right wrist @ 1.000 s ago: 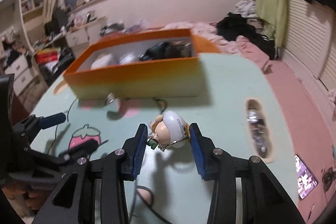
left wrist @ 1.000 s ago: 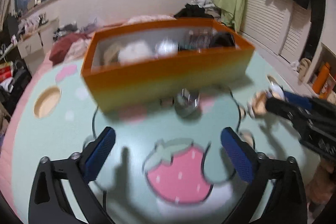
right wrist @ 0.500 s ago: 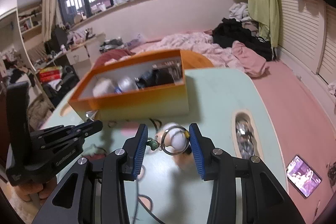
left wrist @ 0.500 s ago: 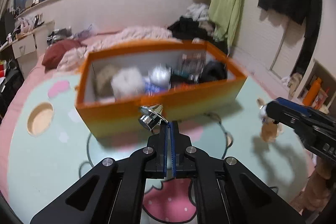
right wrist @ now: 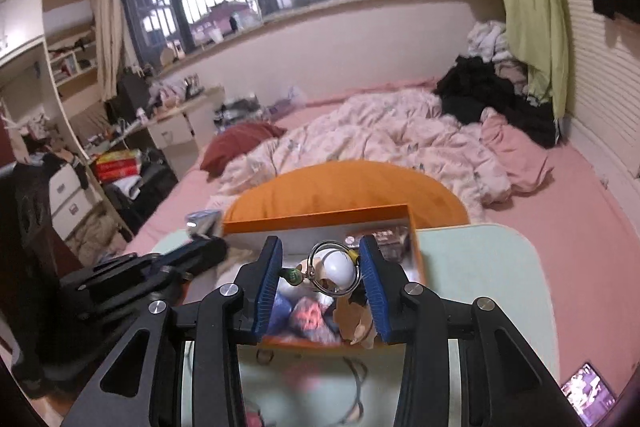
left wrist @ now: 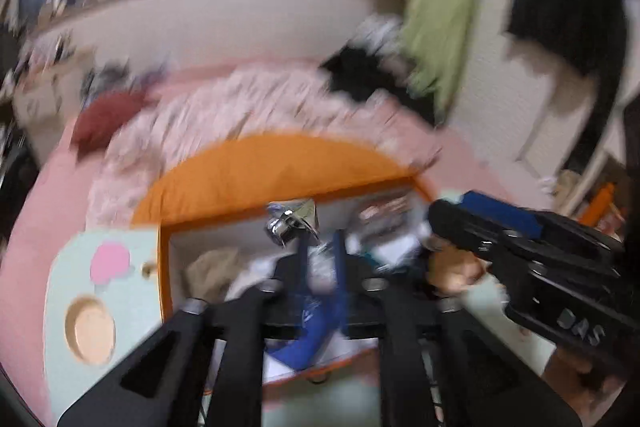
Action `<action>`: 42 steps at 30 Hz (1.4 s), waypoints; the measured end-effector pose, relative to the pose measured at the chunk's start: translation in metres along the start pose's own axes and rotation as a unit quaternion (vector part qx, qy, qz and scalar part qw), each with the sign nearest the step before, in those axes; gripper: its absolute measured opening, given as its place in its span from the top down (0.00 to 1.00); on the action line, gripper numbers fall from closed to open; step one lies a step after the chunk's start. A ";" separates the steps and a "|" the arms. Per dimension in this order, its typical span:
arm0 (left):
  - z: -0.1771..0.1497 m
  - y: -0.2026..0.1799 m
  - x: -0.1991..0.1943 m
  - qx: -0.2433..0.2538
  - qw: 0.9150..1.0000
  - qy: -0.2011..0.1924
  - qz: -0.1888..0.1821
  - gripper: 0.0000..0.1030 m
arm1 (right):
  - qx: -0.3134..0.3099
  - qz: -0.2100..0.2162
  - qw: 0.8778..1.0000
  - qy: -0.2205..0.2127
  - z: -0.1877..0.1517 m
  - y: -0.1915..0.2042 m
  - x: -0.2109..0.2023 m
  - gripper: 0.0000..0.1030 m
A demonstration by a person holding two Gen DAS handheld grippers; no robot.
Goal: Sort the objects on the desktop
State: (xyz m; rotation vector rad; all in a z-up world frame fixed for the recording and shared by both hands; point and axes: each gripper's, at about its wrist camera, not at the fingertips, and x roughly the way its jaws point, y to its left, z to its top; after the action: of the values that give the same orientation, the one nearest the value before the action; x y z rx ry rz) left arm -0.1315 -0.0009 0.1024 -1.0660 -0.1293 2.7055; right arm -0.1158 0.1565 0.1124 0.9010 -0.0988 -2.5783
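Bedroom clutter is framing a mint-green desk with an orange box at its far edge. Both grippers are hovering over it: the right gripper is clamping a doll keychain, while the left gripper, jaws just parted slightly, is dangling a silver bell — releases look next. Lettering "DAS" is showing on the right tool.
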 end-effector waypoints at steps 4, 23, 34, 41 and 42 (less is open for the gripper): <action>-0.020 0.019 -0.002 -0.045 0.998 -0.010 -0.038 0.45 | 0.006 -0.032 0.999 0.002 -0.002 -0.007 0.010 0.60; -0.146 -0.006 -0.027 0.018 0.998 0.059 0.014 0.24 | -0.011 -0.116 0.991 0.069 -0.134 -0.009 -0.030 0.36; -0.154 0.003 -0.002 -0.009 0.994 0.057 0.096 0.00 | -0.014 -0.155 0.983 0.097 -0.158 -0.015 -0.023 0.00; -0.155 0.003 -0.010 -0.005 0.994 0.053 0.092 0.00 | -0.019 -0.156 0.984 0.085 -0.159 -0.019 -0.024 0.00; -0.155 0.002 -0.011 -0.004 0.994 0.053 0.092 0.00 | -0.020 -0.156 0.984 0.083 -0.159 -0.020 -0.025 0.00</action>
State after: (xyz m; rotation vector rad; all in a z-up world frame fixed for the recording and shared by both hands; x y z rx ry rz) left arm -0.0183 -0.0057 -0.0041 -1.2783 -0.0265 2.8024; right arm -0.0084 0.1949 -0.0023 1.1961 0.1526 -2.7598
